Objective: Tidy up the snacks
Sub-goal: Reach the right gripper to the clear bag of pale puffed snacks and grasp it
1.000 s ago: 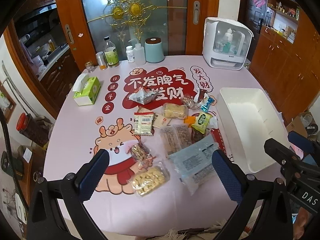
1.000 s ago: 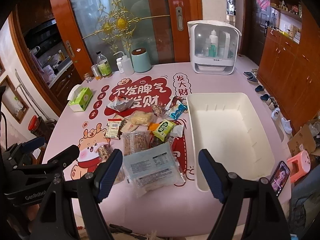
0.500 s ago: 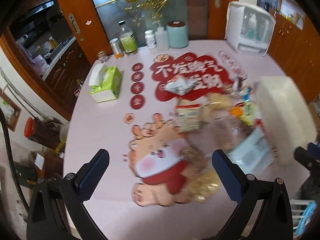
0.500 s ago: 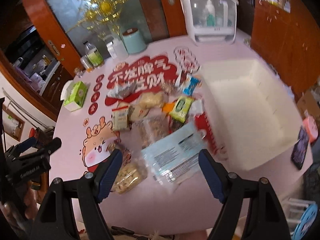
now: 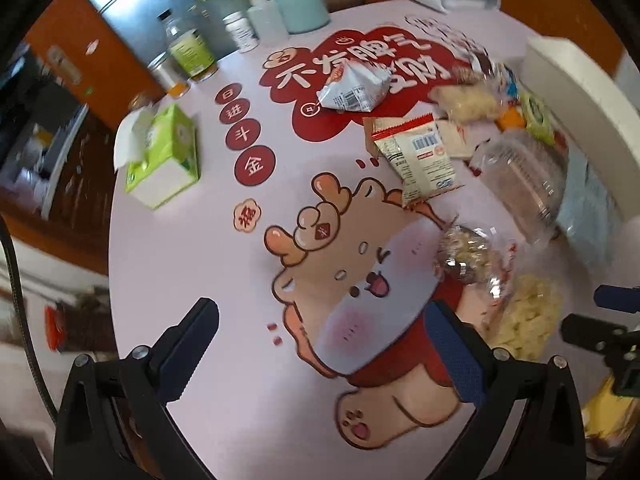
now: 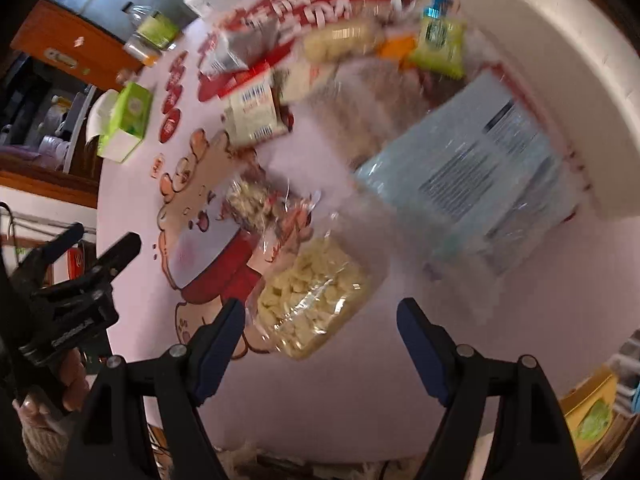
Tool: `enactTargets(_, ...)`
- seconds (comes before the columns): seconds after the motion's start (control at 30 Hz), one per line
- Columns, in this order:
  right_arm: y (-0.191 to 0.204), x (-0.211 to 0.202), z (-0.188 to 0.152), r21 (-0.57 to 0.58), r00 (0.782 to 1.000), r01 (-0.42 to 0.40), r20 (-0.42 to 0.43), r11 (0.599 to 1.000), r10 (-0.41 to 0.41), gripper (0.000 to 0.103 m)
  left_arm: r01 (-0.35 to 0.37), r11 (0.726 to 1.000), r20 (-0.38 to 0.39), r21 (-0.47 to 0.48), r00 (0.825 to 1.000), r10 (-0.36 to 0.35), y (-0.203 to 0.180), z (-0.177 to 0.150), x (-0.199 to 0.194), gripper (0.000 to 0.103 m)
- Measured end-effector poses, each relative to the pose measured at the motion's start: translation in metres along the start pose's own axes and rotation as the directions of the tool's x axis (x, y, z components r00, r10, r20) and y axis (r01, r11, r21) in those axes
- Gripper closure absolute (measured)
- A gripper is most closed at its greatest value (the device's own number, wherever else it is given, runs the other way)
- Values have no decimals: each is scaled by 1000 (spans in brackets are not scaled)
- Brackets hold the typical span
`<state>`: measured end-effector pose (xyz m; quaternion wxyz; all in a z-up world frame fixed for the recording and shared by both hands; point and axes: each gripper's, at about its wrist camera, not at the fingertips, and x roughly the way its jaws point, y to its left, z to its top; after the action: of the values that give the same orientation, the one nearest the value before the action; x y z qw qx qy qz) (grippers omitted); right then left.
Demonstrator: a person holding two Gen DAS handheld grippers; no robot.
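Several snack packets lie on the pink printed tablecloth point(image 5: 180, 264). A clear bag of pale yellow puffs point(image 6: 312, 300) sits just ahead of my right gripper point(image 6: 320, 344), which is open with nothing between its pads. Beyond it lie a pale blue flat packet point(image 6: 472, 180) and the white bin point(image 6: 560, 60). My left gripper point(image 5: 324, 344) hangs open over the cartoon print, holding nothing. To its right are a clear bag of mixed sweets point(image 5: 468, 256), the puffs bag point(image 5: 524, 320), a red-and-white packet point(image 5: 416, 152) and a silver packet point(image 5: 352, 88).
A green tissue box point(image 5: 164, 156) stands at the table's left side. Bottles and a teal canister point(image 5: 300, 4) line the far edge. The white bin point(image 5: 588, 92) runs along the right side. A hand point(image 6: 60, 396) holds the left gripper point(image 6: 80, 280).
Both grippers have come down close to the table and rolled. The left one has shifted left over the cartoon print. The right one now hovers over the puffs bag.
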<state>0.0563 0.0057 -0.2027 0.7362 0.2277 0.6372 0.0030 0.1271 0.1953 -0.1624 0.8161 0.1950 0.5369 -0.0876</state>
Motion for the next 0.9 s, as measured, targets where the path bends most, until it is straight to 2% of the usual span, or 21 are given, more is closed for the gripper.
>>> enactTargets(0.17, -4, 29, 4, 144, 999, -35, -24, 989, 39, 24, 16, 1000, -12, 26, 1000, -16, 0, 6, 12, 1)
enactTargets(0.23, 0, 35, 4, 167, 1000, -3, -16, 986, 5, 24, 18, 999, -11, 32, 1000, -18, -1, 7, 15, 1)
enactTargets(0.37, 10, 47, 3, 156, 997, 69, -28, 985, -66, 22, 20, 999, -6, 48, 1000, -20, -3, 8, 14, 1)
enactTargets(0.43, 15, 48, 2, 113, 994, 108, -28, 988, -105, 25, 24, 998, -3, 51, 1000, -23, -5, 10, 14, 1)
enactTargets(0.47, 16, 47, 0, 94, 992, 125, -23, 988, -123, 31, 29, 998, -4, 51, 1000, -29, -6, 11, 15, 1)
enactTargets(0.7, -6, 35, -17, 92, 994, 108, -25, 990, -106, 36, 164, 982, -22, 91, 986, -163, -35, 24, 23, 1)
enactTargets(0.83, -26, 28, -25, 126, 995, 100, -21, 987, -98, 37, 287, 950, -67, 125, 958, -280, -62, 35, 38, 1)
enactTargets(0.9, -32, 25, -29, 130, 995, 101, -21, 986, -100, 37, 317, 939, -94, 136, 947, -306, -72, 38, 47, 1)
